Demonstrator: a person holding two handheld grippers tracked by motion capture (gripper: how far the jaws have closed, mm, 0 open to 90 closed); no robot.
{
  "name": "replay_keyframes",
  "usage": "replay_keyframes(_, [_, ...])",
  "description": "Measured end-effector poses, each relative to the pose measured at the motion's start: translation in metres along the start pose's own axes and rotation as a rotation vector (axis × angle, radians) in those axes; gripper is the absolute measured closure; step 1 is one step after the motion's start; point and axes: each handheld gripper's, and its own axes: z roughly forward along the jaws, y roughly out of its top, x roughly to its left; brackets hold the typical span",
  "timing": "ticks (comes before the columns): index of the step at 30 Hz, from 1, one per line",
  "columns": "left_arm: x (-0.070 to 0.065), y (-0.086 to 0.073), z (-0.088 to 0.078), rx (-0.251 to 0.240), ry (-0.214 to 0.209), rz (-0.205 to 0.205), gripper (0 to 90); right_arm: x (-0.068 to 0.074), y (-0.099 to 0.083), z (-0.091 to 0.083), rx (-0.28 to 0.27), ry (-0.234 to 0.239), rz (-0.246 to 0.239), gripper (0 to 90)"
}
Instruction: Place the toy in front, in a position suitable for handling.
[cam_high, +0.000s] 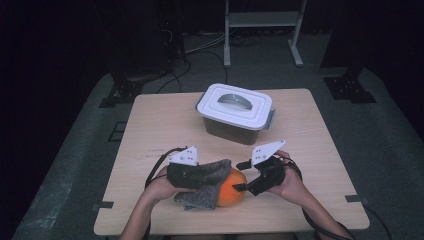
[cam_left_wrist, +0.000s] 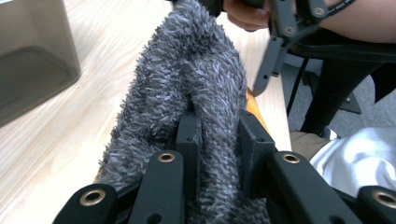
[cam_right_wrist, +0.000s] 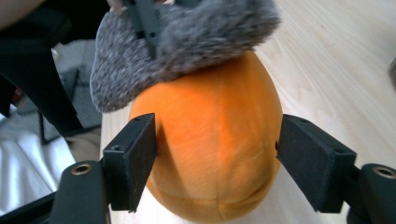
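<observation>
Orange plush ball lies straight ahead between your right gripper's spread jaws, while your left gripper, pinching the grey fuzzy cloth, drapes it over the ball's far side.

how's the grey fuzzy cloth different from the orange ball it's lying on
The grey cloth is shaggy and limp, draped in folds; the orange ball is smooth, rounded and keeps its shape. The cloth is pinched in the left gripper; the ball sits between the right gripper's wide-set jaws, pads at its sides. Both look soft and rest at the table's near edge.
</observation>
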Motion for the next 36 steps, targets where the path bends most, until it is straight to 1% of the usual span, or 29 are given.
replay_keyframes(1, [-0.001, 0.001, 0.002, 0.001, -0.015, 0.004, 73.0, -0.002, -0.001, 0.001, 0.003, 0.019, 0.025, 26.0])
replay_keyframes(2, [-0.003, 0.001, 0.004, 0.005, -0.027, 0.010, 72.8, -0.003, -0.001, 0.005, 0.014, 0.036, 0.038, 25.4])
replay_keyframes(3, [-0.004, 0.003, 0.006, 0.012, -0.031, 0.015, 72.8, -0.002, -0.002, 0.009, 0.026, 0.048, 0.043, 25.4])
replay_keyframes(4, [-0.006, 0.004, 0.007, 0.018, -0.032, 0.019, 72.7, 0.000, -0.003, 0.013, 0.035, 0.050, 0.036, 25.5])
replay_keyframes(5, [-0.008, 0.006, 0.007, 0.022, -0.026, 0.025, 72.7, 0.002, -0.003, 0.015, 0.043, 0.052, 0.027, 28.2])
replay_keyframes(6, [-0.009, 0.009, 0.007, 0.023, -0.016, 0.035, 72.7, 0.004, -0.002, 0.016, 0.044, 0.042, 0.008, 33.0])
replay_keyframes(7, [-0.011, 0.012, 0.005, 0.016, -0.008, 0.039, 72.8, 0.007, -0.001, 0.015, 0.040, 0.025, -0.028, 37.0])
replay_keyframes(8, [-0.011, 0.012, 0.005, 0.016, -0.008, 0.039, 72.7, 0.007, -0.001, 0.015, 0.040, 0.025, -0.028, 37.0])
replay_keyframes(9, [-0.013, 0.017, 0.004, -0.004, -0.004, 0.051, 72.7, 0.013, 0.001, 0.013, 0.031, 0.007, -0.074, 41.8])
replay_keyframes(11, [-0.016, 0.019, 0.005, -0.003, -0.001, 0.061, 72.6, 0.018, 0.003, 0.014, 0.027, -0.003, -0.114, 43.1])
replay_keyframes(12, [-0.016, 0.019, 0.005, 0.008, 0.003, 0.067, 72.6, 0.020, 0.004, 0.015, 0.032, -0.008, -0.131, 43.8])
replay_keyframes(13, [-0.015, 0.018, 0.006, 0.013, 0.012, 0.066, 72.7, 0.021, 0.005, 0.015, 0.038, -0.019, -0.148, 44.8])
replay_keyframes(14, [-0.015, 0.018, 0.006, 0.013, 0.012, 0.066, 72.7, 0.021, 0.005, 0.014, 0.040, -0.025, -0.157, 45.9])
replay_keyframes(15, [-0.013, 0.016, 0.005, 0.028, 0.022, 0.063, 72.7, 0.020, 0.004, 0.013, 0.041, -0.025, -0.157, 46.8])
replay_keyframes(18, [-0.008, 0.012, -0.001, 0.043, 0.043, 0.049, 72.7, 0.015, 0.003, 0.010, 0.027, -0.019, -0.146, 48.4])
replay_keyframes(19, [-0.006, 0.009, -0.003, 0.042, 0.045, 0.039, 72.7, 0.014, 0.002, 0.009, 0.023, -0.021, -0.147, 48.5])
replay_keyframes(21, [-0.002, 0.005, -0.006, 0.041, 0.047, 0.021, 72.6, 0.012, 0.002, 0.008, 0.019, -0.018, -0.133, 48.4])
replay_keyframes(22, [-0.001, 0.003, -0.007, 0.041, 0.047, 0.015, 72.6, 0.011, 0.002, 0.007, 0.016, -0.017, -0.127, 47.2])
replay_keyframes(23, [0.000, 0.002, -0.006, 0.044, 0.043, 0.010, 72.6, 0.010, 0.002, 0.007, 0.012, -0.007, -0.110, 44.3])
replay_keyframes(24, [0.000, 0.002, -0.006, 0.044, 0.043, 0.010, 72.5, 0.010, 0.002, 0.007, 0.012, -0.007, -0.110, 44.3])
replay_keyframes(25, [0.000, 0.001, -0.006, 0.044, 0.047, 0.006, 72.4, 0.008, 0.003, 0.004, 0.017, 0.009, -0.079, 38.8])
replay_keyframes(27, [0.002, 0.001, -0.007, 0.050, 0.048, 0.003, 72.3, 0.008, 0.003, 0.001, 0.016, 0.007, -0.066, 34.8])
replay_keyframes(28, [0.002, 0.000, -0.007, 0.046, 0.049, -0.002, 72.2, 0.007, 0.002, 0.001, 0.028, 0.004, -0.054, 33.1])
replay_keyframes(31, [0.002, 0.000, -0.007, 0.045, 0.039, -0.001, 72.1, 0.005, -0.003, 0.004, 0.042, 0.025, -0.026, 33.1])
replay_keyframes(33, [0.000, 0.002, -0.007, 0.043, 0.031, 0.003, 71.9, 0.005, -0.004, 0.008, 0.044, 0.027, -0.027, 37.3])
replay_keyframes(34, [0.000, 0.002, -0.007, 0.043, 0.031, 0.003, 71.9, 0.005, -0.004, 0.008, 0.044, 0.027, -0.027, 37.3])
replay_keyframes(35, [-0.004, 0.007, -0.006, 0.043, 0.028, 0.020, 71.9, 0.010, -0.002, 0.009, 0.049, 0.007, -0.067, 43.8])
replay_keyframes(36, [-0.007, 0.011, -0.005, 0.040, 0.024, 0.028, 71.9, 0.012, -0.001, 0.010, 0.050, -0.001, -0.075, 44.7])
